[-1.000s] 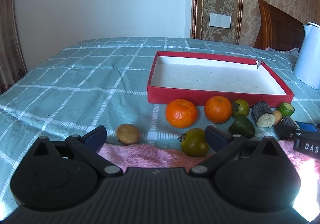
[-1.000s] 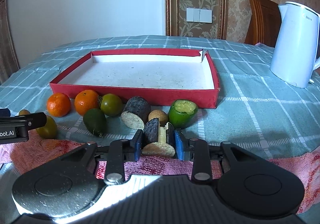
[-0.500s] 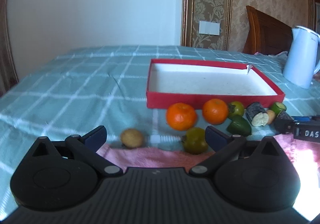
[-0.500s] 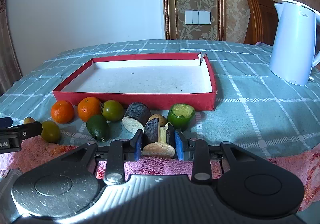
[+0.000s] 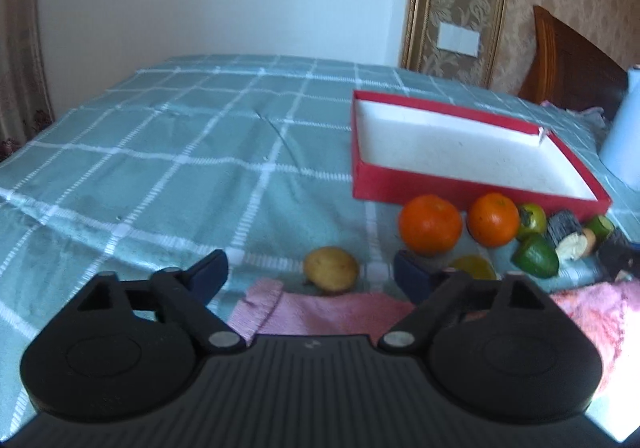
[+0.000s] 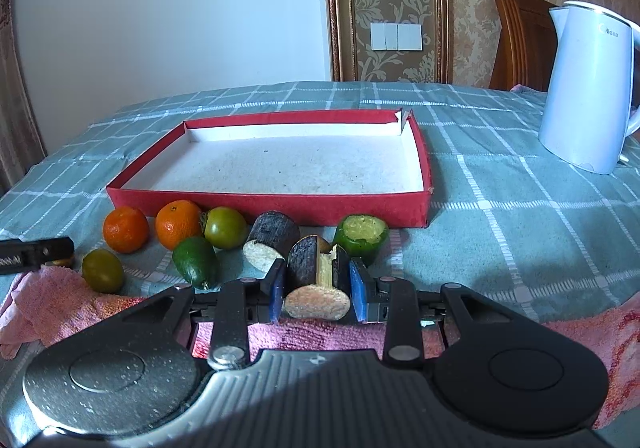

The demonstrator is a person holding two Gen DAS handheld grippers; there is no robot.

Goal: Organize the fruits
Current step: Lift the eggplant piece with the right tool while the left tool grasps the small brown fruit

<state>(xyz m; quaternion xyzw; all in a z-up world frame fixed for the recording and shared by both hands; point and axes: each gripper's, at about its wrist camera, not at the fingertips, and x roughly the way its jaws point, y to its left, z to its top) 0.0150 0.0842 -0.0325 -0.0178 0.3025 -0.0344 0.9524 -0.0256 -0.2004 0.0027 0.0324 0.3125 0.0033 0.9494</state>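
In the left wrist view my left gripper (image 5: 308, 272) hangs low over the table edge, and its jaws are closing. A small brown fruit (image 5: 331, 270) lies between them, untouched by either pad. Two oranges (image 5: 430, 224) sit to its right, in front of the empty red tray (image 5: 472, 194). A yellow-green fruit (image 5: 472, 266) peeks out behind the right finger. In the right wrist view my right gripper (image 6: 318, 290) is shut on a dark-skinned cut chunk (image 6: 316, 280) with a pale end face, held just above the pink towel (image 6: 60, 308).
More pieces lie along the red tray's (image 6: 264, 204) front wall: a green round fruit (image 6: 225, 227), a green oval fruit (image 6: 195, 262), another dark chunk (image 6: 272, 244) and a cut green piece (image 6: 362, 234). A white kettle (image 6: 588, 88) stands at the right. The checked cloth covers the table.
My left gripper has shifted left, so the small brown fruit now lies between its fingers, and the fingers have drawn closer together. The right gripper and its chunk have not moved.
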